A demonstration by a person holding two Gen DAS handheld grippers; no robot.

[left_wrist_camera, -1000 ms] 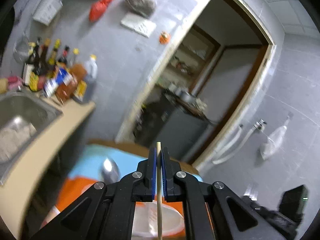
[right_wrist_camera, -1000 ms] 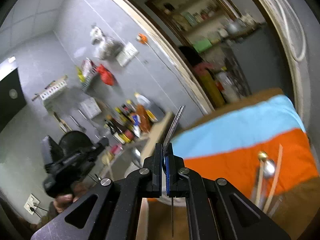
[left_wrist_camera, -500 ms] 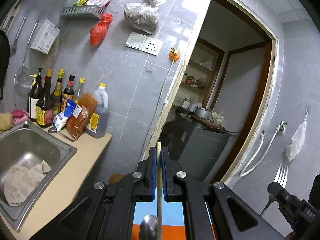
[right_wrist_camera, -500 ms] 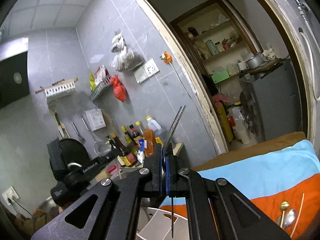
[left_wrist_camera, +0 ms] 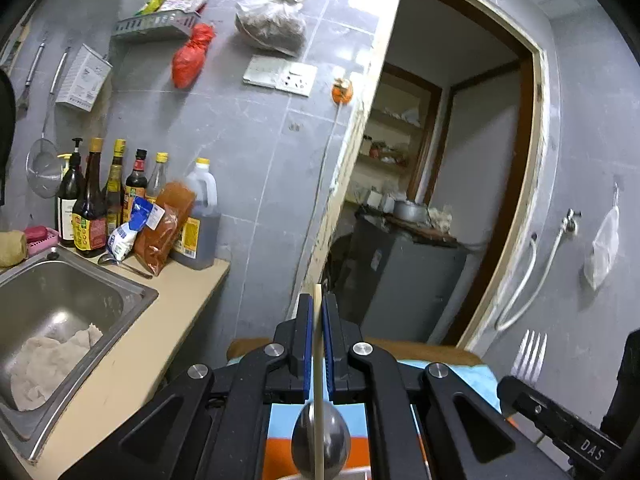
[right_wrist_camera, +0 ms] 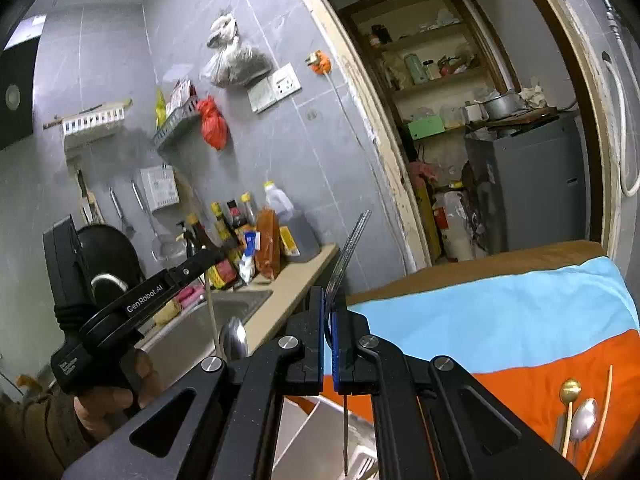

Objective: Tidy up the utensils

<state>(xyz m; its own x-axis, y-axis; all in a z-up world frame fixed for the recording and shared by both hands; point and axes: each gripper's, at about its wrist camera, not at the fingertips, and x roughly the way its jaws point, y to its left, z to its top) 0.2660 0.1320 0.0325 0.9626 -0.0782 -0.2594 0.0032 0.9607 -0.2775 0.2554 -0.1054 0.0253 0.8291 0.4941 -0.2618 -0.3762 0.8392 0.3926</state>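
My left gripper [left_wrist_camera: 316,312] is shut on a pale wooden chopstick [left_wrist_camera: 318,400], held upright, with a steel spoon bowl [left_wrist_camera: 320,436] behind the stick. In the right wrist view that gripper [right_wrist_camera: 208,258] shows at left with the chopstick [right_wrist_camera: 212,320] and spoon [right_wrist_camera: 234,338] hanging below it. My right gripper [right_wrist_camera: 329,308] is shut on a steel fork [right_wrist_camera: 348,248], tines up; the fork [left_wrist_camera: 530,354] also shows in the left wrist view. A white compartment organizer [right_wrist_camera: 320,440] lies just below my right gripper. More utensils, a gold spoon [right_wrist_camera: 570,390], a steel spoon [right_wrist_camera: 584,420] and a chopstick [right_wrist_camera: 600,420], lie on the cloth.
A blue, orange and brown cloth [right_wrist_camera: 500,320] covers the table. A steel sink [left_wrist_camera: 52,312] with a rag sits at left in a beige counter [left_wrist_camera: 140,344]. Sauce bottles [left_wrist_camera: 116,200] stand against the grey tiled wall. A doorway [left_wrist_camera: 460,200] opens to a storeroom.
Both grippers have tilted upward and lifted from the table, so the views now face the wall and doorway. Each holds its utensil as before.
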